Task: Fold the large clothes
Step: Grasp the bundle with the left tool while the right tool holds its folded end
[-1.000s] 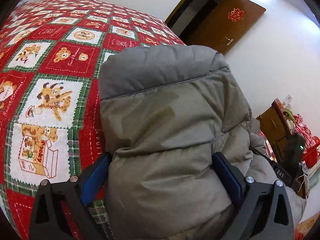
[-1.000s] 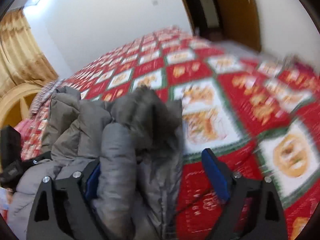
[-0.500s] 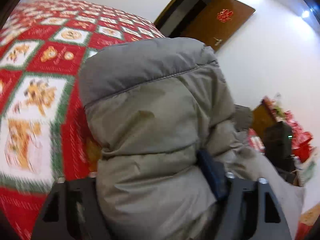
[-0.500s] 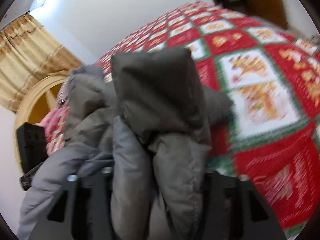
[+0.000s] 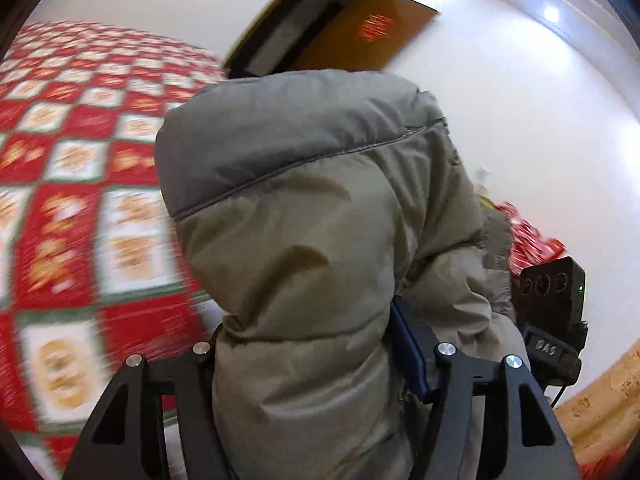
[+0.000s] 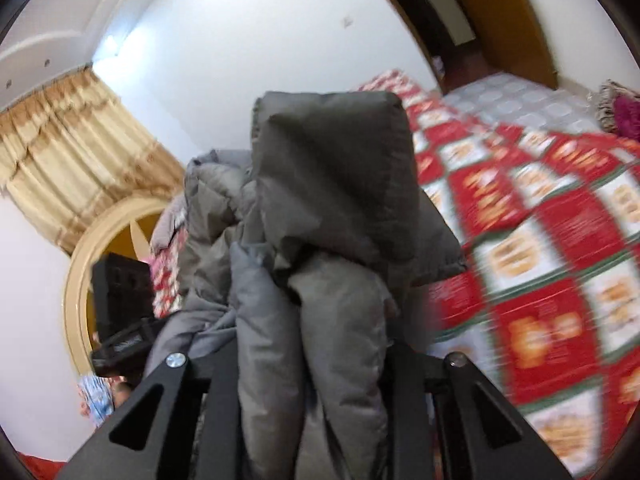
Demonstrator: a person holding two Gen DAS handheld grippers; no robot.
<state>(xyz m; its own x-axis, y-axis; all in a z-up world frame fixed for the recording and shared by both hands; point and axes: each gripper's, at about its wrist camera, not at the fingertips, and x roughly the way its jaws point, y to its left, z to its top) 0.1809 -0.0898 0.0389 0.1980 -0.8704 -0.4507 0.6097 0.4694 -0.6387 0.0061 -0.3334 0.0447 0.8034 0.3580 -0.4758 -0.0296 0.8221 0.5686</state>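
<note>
Both cams sit behind their fingers, aimed forward and slightly down. Left wrist: padded jacket [image 5: 320, 248] fills centre at close range, bedspread [image 5: 80, 200] left, door [image 5: 360, 32] ahead. Right wrist: same jacket close-up, bedspread right, curtain [image 6: 72, 152] left. Shared: jacket, bedspread, door.

Spreading across 9 o'clock in left wrist view: red-green-white patchwork bedspread [image 5: 80, 208], blurred. Standing open at 12 o'clock: brown wooden door [image 5: 360, 36] w/ red ornament [image 5: 375, 27], white wall [image 5: 520, 128] around it. Piling up at 3 o'clock: red items [image 5: 532, 236], too blurred to ID. Hanging at 9–10 o'clock in right wrist view: gold curtain [image 6: 72, 160], arched headboard [image 6: 76, 280] below it. Lying at 2 o'clock: grey-white mat [image 6: 516, 100].
</note>
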